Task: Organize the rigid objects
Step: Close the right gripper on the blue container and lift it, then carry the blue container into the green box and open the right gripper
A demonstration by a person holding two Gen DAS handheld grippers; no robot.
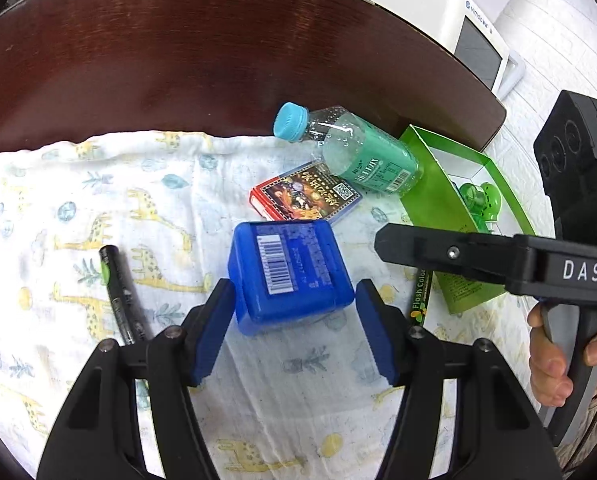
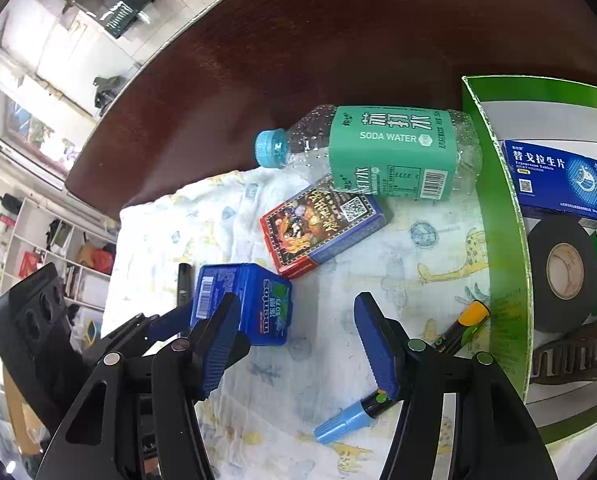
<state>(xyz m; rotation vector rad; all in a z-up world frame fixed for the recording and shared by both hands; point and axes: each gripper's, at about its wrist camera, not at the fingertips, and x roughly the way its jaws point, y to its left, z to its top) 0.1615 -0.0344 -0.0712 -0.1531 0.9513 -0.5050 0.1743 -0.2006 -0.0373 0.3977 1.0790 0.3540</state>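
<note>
A blue mints box [image 1: 286, 272] [image 2: 254, 304] lies on its side, barcode face toward the left wrist camera, low over the giraffe-print cloth [image 1: 98, 200]. My left gripper [image 1: 290, 286] [image 2: 178, 316] has its blue pads against both sides of the box's near end. I cannot tell whether the box is lifted. My right gripper [image 2: 294, 300] [image 1: 382, 240] hangs open over the cloth just right of the box, with nothing between its fingers. A person's hand [image 1: 550, 368] holds its handle.
A soda water bottle [image 2: 390, 152] lies partly on a card pack [image 2: 322, 232]. Three markers lie on the cloth: black [image 1: 116, 292], orange-capped [image 2: 462, 328], blue-capped [image 2: 342, 424]. The green cardboard tray [image 2: 494, 240] on the right holds a medicine box [image 2: 558, 180] and tape roll [image 2: 558, 276].
</note>
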